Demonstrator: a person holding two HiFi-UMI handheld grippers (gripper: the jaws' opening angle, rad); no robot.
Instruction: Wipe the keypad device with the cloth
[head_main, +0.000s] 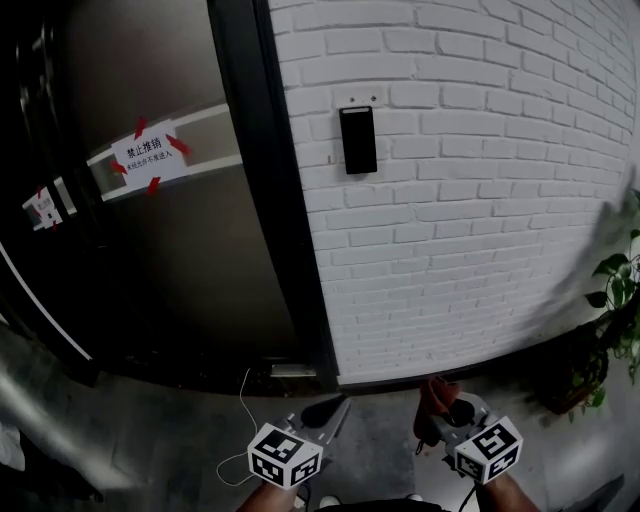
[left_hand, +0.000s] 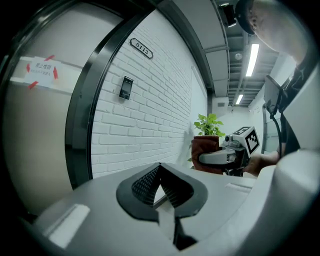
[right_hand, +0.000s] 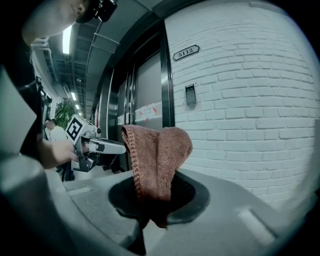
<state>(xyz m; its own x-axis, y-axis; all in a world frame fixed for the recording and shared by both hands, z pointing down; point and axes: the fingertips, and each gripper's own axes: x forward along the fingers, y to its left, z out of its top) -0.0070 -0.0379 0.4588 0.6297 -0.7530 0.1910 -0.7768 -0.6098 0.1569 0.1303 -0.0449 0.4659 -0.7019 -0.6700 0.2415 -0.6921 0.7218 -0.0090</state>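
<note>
The keypad device (head_main: 358, 140) is a small black panel mounted upright on the white brick wall (head_main: 480, 200), well above and beyond both grippers. It also shows in the left gripper view, keypad device (left_hand: 126, 87), and in the right gripper view, keypad device (right_hand: 190, 95). My right gripper (head_main: 441, 400) is low in the head view, shut on a reddish-brown knitted cloth (right_hand: 157, 160) that sticks up folded between its jaws. The left gripper (head_main: 338, 405) sits beside it, jaws shut with nothing in them (left_hand: 160, 168). Neither touches the wall.
A dark door frame (head_main: 270, 200) runs left of the keypad, beside a door with a taped white notice (head_main: 150, 155). A number plate (right_hand: 185, 51) hangs above the keypad. A potted plant (head_main: 615, 300) stands at the right. A thin white cable (head_main: 243, 420) lies on the floor.
</note>
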